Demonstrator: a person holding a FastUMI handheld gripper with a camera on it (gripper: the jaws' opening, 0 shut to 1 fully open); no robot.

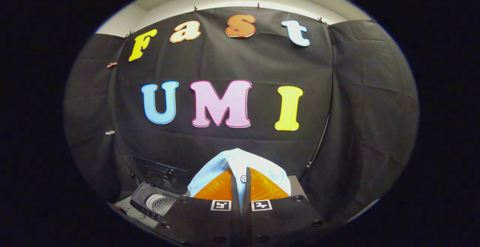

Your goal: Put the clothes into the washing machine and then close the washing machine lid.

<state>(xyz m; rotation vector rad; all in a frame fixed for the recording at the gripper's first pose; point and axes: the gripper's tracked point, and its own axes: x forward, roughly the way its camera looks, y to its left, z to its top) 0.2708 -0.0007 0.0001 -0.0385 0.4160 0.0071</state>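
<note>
My gripper (241, 187) is shut on a pale blue shirt (240, 162), whose cloth bulges up over and around both fingers; a small white button (243, 178) shows in the narrow slit between them. The shirt is lifted in the air in front of the booth's black wall. Lower down, to the left of the fingers, stands a small washing machine (150, 196) with its lid (159, 170) raised behind it and its perforated metal drum (162, 203) open to view.
Black cloth walls close in the booth behind and on both sides. A pale table surface (129, 208) shows beneath the washing machine, with thin cables lying on it near the machine's front.
</note>
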